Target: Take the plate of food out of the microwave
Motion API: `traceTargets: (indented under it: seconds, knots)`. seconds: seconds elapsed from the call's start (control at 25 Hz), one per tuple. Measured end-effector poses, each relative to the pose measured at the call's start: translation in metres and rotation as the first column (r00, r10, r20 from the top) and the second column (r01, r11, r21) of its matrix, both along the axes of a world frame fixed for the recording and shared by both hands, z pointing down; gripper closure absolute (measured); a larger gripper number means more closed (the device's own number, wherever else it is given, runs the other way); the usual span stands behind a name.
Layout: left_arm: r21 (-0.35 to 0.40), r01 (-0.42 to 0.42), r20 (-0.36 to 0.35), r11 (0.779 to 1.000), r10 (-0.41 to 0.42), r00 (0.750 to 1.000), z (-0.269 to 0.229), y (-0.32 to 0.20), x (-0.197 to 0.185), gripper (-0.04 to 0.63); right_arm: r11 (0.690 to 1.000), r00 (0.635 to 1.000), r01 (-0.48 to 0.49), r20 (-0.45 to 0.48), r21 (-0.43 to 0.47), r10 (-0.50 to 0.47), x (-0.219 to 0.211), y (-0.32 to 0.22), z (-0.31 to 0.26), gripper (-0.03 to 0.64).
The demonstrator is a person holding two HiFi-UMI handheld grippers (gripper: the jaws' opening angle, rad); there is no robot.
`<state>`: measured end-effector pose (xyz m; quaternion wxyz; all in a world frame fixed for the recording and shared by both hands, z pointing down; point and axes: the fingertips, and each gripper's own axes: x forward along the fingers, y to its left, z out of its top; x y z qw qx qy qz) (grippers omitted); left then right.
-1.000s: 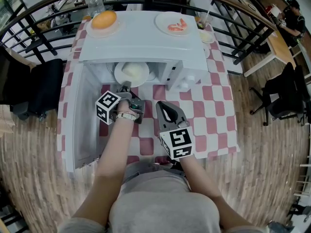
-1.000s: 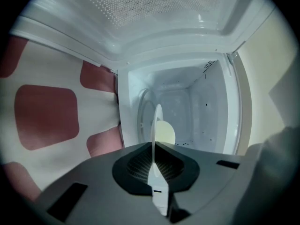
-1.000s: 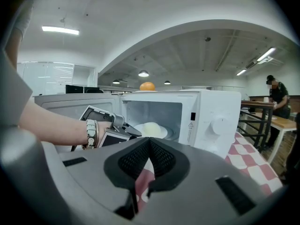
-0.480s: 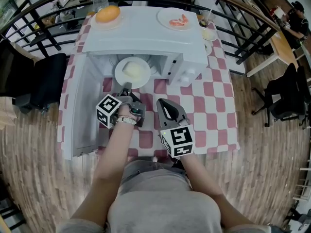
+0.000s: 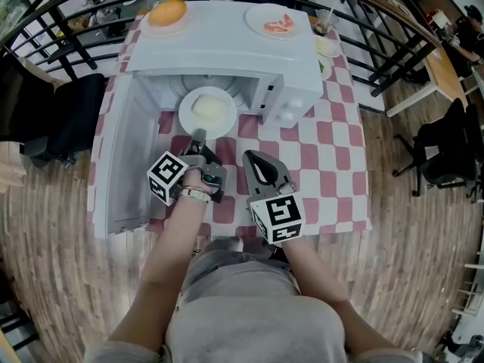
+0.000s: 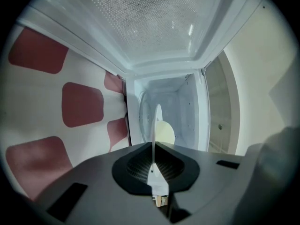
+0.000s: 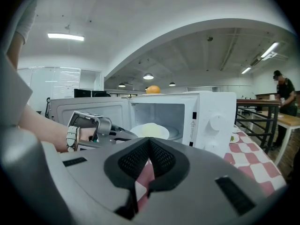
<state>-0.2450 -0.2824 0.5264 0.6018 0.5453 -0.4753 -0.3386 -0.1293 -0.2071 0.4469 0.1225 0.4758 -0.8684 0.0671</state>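
Gripping the plate [image 5: 186, 114] by its near rim with my left gripper [image 5: 198, 136], jaws pinched tight on the thin edge; in the left gripper view the plate runs edge-on straight out from between the pads. Plate carries a pale round mound of food [image 5: 209, 109] and sits at the mouth of the microwave [image 5: 227, 55]. From the head view its near part sticks out past the front edge, over the red-and-white checked tablecloth [image 5: 327, 159]. Microwave door [image 5: 123, 165] is swung fully open to the left, and my left forearm runs alongside it. Left gripper is rolled on its side, with the marker cube [image 5: 168, 178] facing up and left. Right gripper [image 5: 254, 159] is off the plate, just right of the left one and apart from it, over the cloth in front of the control panel [image 5: 291, 112]. Its jaws are closed together with nothing between them, only cloth showing through the small gap below the pads. It points level-ish toward the open cavity. On top of the microwave sit a dish with an orange bun-like item [image 5: 167, 11] at the left and a dish of pink food [image 5: 275, 23] at the right. Black railing [image 5: 53, 44] runs behind the table.
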Motion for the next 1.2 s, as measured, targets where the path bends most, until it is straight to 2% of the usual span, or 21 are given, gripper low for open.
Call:
traceTargets:
  seconds: [0.16, 0.48, 0.8, 1.04, 1.2]
  knots:
    - [0.016, -0.005, -0.022, 1.000, 0.005, 1.000, -0.004, 0.009, 0.005, 0.583, 1.000, 1.000, 0.018, 0.001, 0.008, -0.018, -0.002, -0.001, -0.003, 0.594]
    - [0.038, -0.047, -0.001, 0.998, 0.047, 0.999, -0.025, 0.024, 0.014, 0.583, 1.000, 1.000, 0.019, 0.001, 0.017, -0.019, -0.003, -0.009, -0.009, 0.594]
    - [0.096, -0.015, -0.016, 0.995, 0.017, 1.000, -0.045, 0.031, 0.016, 0.583, 0.999, 1.000, 0.025, 0.001, 0.022, -0.025, -0.005, -0.011, -0.013, 0.595]
    - [0.105, -0.030, 0.013, 0.994, 0.029, 0.999, -0.054, 0.042, 0.020, 0.583, 0.999, 1.000, 0.021, 0.010, 0.042, -0.022, -0.002, -0.012, -0.021, 0.594]
    - [0.093, -0.009, 0.033, 0.996, 0.006, 0.999, -0.060, 0.045, 0.018, 0.583, 0.999, 1.000, -0.005, 0.006, 0.046, 0.004, 0.003, -0.018, -0.026, 0.594]
